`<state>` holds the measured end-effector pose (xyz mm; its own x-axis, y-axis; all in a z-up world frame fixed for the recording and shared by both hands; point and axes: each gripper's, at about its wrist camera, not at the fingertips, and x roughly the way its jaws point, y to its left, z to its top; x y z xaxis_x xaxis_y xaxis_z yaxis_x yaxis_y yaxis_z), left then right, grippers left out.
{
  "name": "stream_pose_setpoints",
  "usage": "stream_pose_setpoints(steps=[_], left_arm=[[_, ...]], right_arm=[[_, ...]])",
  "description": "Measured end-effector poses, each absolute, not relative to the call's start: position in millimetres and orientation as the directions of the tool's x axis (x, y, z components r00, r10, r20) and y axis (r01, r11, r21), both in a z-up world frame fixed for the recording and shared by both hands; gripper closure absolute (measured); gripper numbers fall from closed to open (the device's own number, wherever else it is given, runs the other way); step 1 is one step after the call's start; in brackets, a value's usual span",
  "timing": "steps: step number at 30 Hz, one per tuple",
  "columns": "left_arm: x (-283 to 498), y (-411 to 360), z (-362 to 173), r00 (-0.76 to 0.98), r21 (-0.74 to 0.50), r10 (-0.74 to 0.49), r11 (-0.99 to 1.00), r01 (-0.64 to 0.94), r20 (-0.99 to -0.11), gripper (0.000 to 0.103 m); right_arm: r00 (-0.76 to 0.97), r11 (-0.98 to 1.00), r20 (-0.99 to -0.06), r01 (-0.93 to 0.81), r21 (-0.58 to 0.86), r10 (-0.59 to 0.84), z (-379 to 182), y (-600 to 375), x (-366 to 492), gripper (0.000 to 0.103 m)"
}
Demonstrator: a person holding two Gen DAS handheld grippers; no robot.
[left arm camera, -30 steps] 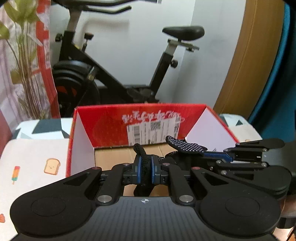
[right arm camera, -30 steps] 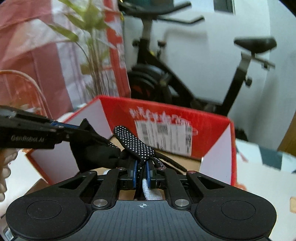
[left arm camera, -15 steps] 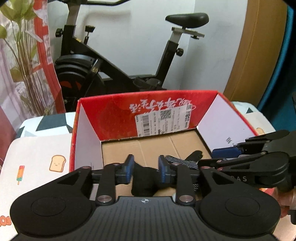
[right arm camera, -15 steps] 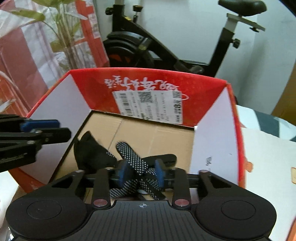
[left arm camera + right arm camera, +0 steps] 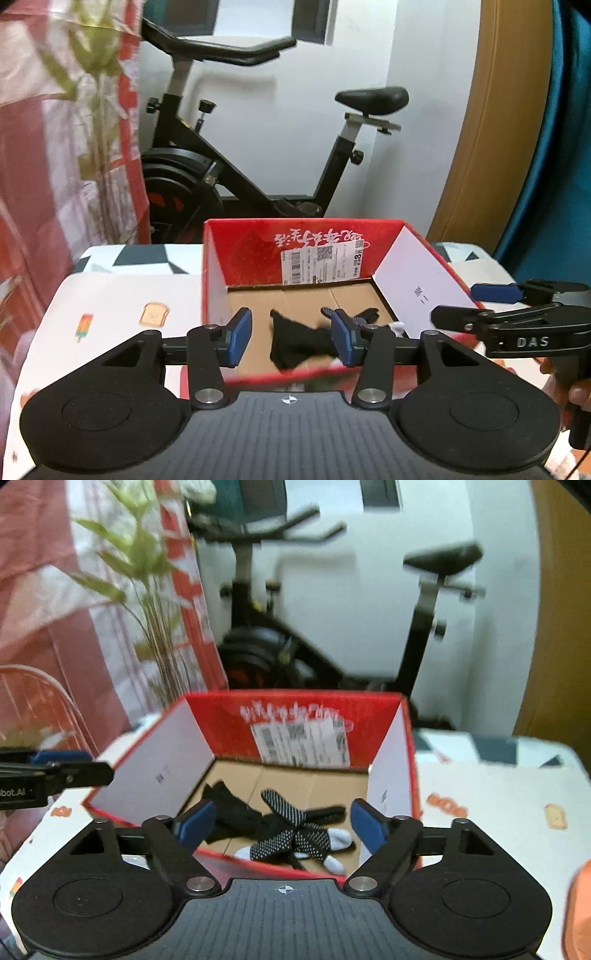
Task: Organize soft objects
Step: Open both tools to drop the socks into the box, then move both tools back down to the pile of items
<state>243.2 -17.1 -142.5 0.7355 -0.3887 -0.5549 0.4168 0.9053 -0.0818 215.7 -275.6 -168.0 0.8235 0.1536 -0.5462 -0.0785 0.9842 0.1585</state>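
A red cardboard box (image 5: 258, 243) (image 5: 229, 716) with white side walls stands on the table. On its brown floor lie a black sock (image 5: 295, 341) (image 5: 236, 814) and black-and-white dotted socks (image 5: 291, 830) (image 5: 354, 317). My left gripper (image 5: 291, 336) hovers at the box's near rim, jaws opening, with nothing pressed between the blue pads; the black sock lies beyond them on the floor. My right gripper (image 5: 282, 823) is also back at the near rim, jaws opening wide, and the socks lie loose beyond. Each gripper shows at the edge of the other's view.
The table wears a white cloth (image 5: 122, 302) with small food prints. Behind it stand an exercise bike (image 5: 229, 173), a plant (image 5: 155, 602) against a red-and-white curtain, and a wooden panel (image 5: 491, 122) at the right. A hand (image 5: 580, 391) holds the right tool.
Both grippers were shut on socks over the box a second ago. They opened, the socks dropped to the box floor, and both grippers pulled back toward the near rim.
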Motion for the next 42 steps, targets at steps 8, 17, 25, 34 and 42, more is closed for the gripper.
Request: stream_pose_setpoints(steps=[8,17,25,34,42], left_arm=[[171,12,-154,0.749,-0.108,-0.405,0.904,0.413,-0.524,0.053],[135,33,-186,0.715,-0.170,-0.417,0.904,0.393,-0.560,0.053],[118,37,-204,0.702,-0.196,-0.422,0.903,0.383,-0.573,0.056],[110,37,-220,0.676,-0.216,-0.426,0.901,0.376,-0.601,0.061],[110,38,-226,0.667,-0.220,-0.420,0.904,0.366,-0.615,0.061]], right_arm=[[0.853,0.972,-0.481,-0.112,0.208,0.201,-176,-263,137,0.014],[0.771,0.955,-0.579,-0.126,0.269,0.265,-212,-251,69,0.023],[0.658,0.933,-0.682,-0.089,0.349,0.318,-236,-262,41,0.032],[0.563,0.899,-0.729,-0.060,0.433,0.389,-253,-256,33,0.040],[0.523,0.777,-0.668,0.019,0.630,0.529,-276,-267,45,0.062]])
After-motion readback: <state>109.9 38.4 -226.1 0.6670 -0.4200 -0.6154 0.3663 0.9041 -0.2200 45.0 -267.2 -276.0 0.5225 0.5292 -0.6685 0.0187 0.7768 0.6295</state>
